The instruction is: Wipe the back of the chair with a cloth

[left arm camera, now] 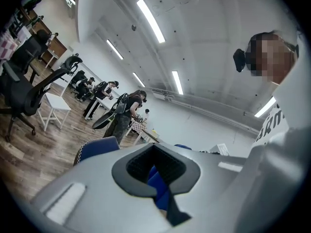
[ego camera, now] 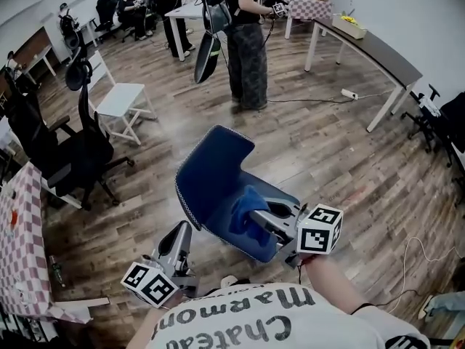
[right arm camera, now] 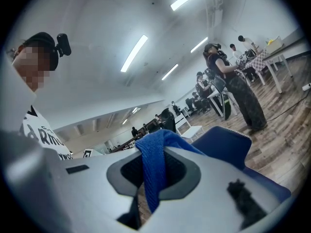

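Right gripper [ego camera: 256, 214]: jaws clamped on a crumpled blue cloth [ego camera: 243, 215], held over the seat of the blue moulded shell chair [ego camera: 207, 173] | left gripper [ego camera: 181, 231]: jaws together, empty, just off the chair's near edge, above the brown wood-plank floor [ego camera: 327, 151].

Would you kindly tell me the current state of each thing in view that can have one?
blue chair: upright on the floor, unoccupied.
blue cloth: bunched, gripped above the seat.
right gripper: shut on the blue cloth.
left gripper: shut, holding nothing.
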